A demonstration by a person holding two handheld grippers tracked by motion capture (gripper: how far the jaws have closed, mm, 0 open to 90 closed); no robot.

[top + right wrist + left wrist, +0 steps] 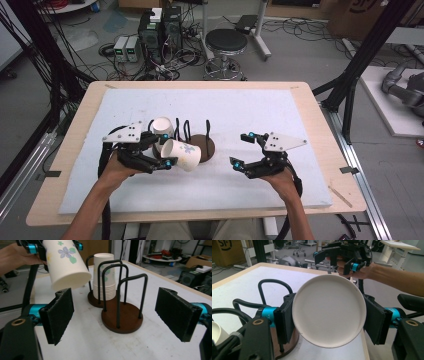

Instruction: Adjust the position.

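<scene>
While the left gripper grips: a flowered paper cup [181, 154] is pinched between the fingers [284, 322] of the left gripper [160, 150], held tilted above the surface [240, 107].
Cup, seen along the left gripper: its round white base [328, 311] faces the camera, with a black finger pressed against each side.
Cup, seen from the right gripper: it hangs slanted at upper left, with its base lowest and blue-and-green flower prints on its wall [65, 261].
Left hand: it wraps the gripper body at the near-left of the surface [117, 167].
Right gripper: its fingers [60, 315] stand wide apart with nothing between them; in the high view the right gripper [241, 150] hovers at the near-right, well apart from the cup.
Right hand: it holds the gripper from behind [280, 175].
Empty cup holder: a round brown base with black wire hoops [122, 315], just beside the held cup in the high view [206, 145].
Filled cup holder: a stack of paper cups [105, 277] stands upright inside its wire hoops, just behind the empty holder; from above, the stack [162, 127] sits next to the left gripper.
Surface: a white sheet over a light wooden top [320, 130].
Background: a round black stool [226, 42] and computer towers [160, 30] stand on the floor beyond the far edge.
</scene>
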